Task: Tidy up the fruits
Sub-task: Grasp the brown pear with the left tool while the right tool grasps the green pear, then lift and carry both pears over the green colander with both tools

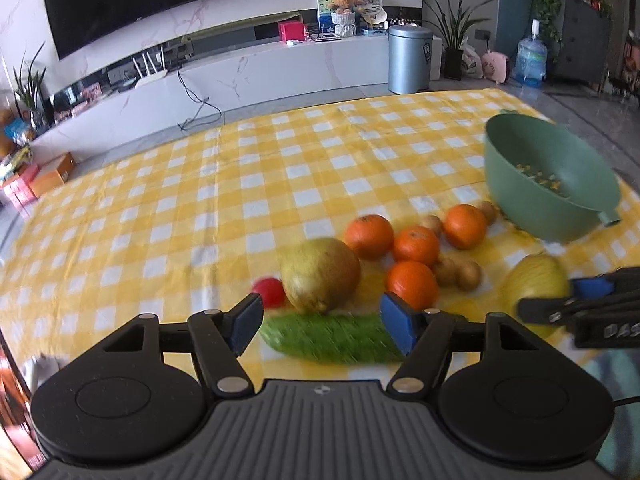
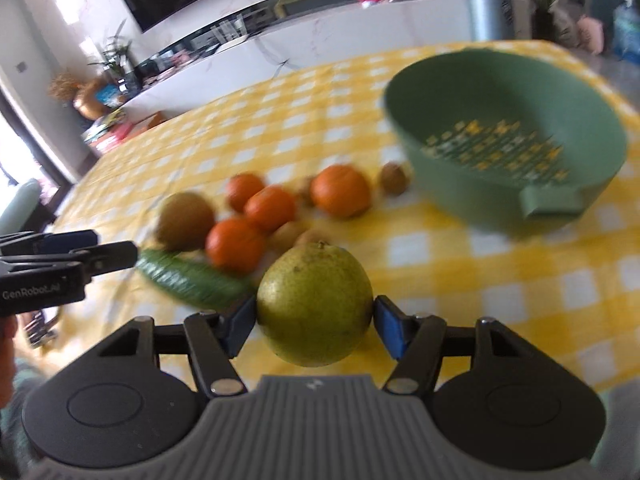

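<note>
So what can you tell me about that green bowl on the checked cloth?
The green bowl looks like matte plastic, deep and round, with a floor pierced by rows of small holes, so it is really a strainer. A short flat handle tab juts from its near rim. It holds no fruit and stands on the yellow-and-white cloth, tipped somewhat toward the cameras. A small brown fruit lies close by its left side; whether they touch is unclear. Neither gripper touches it.

Oranges lie between pear and colander
</note>
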